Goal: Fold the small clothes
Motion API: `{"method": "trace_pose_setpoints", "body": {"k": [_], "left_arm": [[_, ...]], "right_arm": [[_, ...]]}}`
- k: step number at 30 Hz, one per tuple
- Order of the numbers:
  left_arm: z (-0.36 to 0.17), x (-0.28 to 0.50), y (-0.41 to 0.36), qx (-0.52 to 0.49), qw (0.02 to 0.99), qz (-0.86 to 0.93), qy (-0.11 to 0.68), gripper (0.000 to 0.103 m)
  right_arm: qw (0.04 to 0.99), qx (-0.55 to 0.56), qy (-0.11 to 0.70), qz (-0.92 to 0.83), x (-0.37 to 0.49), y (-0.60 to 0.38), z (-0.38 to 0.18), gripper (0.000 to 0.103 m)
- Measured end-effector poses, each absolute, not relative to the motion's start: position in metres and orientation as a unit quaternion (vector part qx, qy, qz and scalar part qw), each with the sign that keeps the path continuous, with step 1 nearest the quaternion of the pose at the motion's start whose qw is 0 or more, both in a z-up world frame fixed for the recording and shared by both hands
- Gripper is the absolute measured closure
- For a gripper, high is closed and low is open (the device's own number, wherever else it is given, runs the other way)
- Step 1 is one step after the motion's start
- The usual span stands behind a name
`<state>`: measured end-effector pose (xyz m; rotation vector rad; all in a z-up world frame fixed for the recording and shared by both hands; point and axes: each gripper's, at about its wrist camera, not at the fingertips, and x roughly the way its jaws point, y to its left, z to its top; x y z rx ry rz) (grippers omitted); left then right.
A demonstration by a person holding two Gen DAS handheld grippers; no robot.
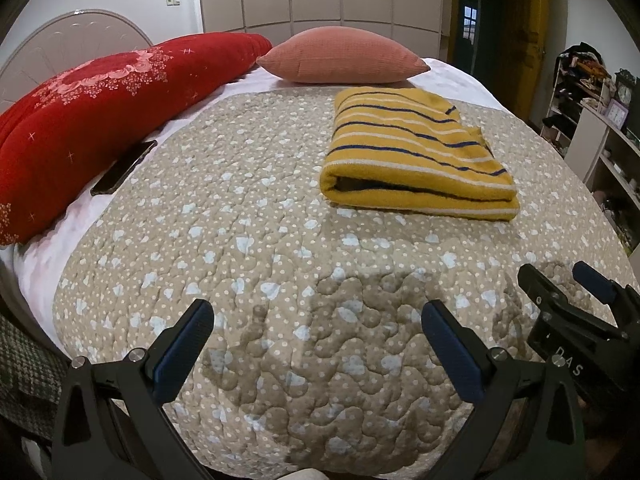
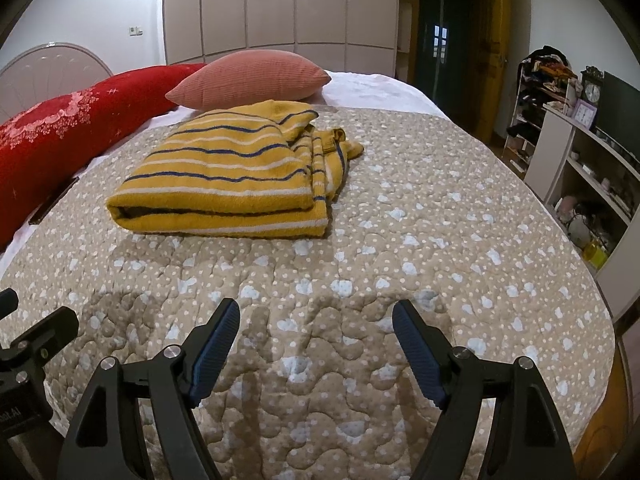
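the yellow striped sweater (image 2: 224, 184) lies folded into a thick rectangle on the quilted bedspread (image 2: 400, 240), toward the far half of the bed, just in front of the pink cushion (image 2: 248, 78) and near the long red pillow (image 1: 92, 120). on its right side a sleeve or collar part (image 2: 332, 148) spills out in a loose bunch, so the fold looks nearly done but untidy. the left claw (image 1: 318, 334) hangs wide open above the near part of the bedspread, holding nothing; the right claw (image 2: 316, 336) is likewise spread wide and empty, well short of the garment. a dark phone (image 1: 124, 168) rests at the red pillow's edge.

to finish well, i judge the right claw should reach past the folded edge, pinch the loose bunch low at its base, and tuck it flat over the stack, while the left claw steadies the near left corner so the soft, thick knit does not slide or unroll.
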<state>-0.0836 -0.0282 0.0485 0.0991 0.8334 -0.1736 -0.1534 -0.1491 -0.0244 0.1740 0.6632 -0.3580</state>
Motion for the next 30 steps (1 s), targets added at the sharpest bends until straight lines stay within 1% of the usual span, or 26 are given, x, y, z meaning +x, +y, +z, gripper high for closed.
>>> {"method": "trace_pose_setpoints", "body": {"k": [12, 30], "left_arm": [[0.049, -0.087, -0.028, 0.050, 0.913, -0.090, 0.395, 0.000], [0.040, -0.081, -0.027, 0.042, 0.904, -0.097, 0.414, 0.000]], "right_arm": [[0.932, 0.069, 0.311, -0.172, -0.156, -0.139, -0.020, 0.020], [0.925, 0.071, 0.328, -0.180, -0.150, -0.143, -0.029, 0.020]]}}
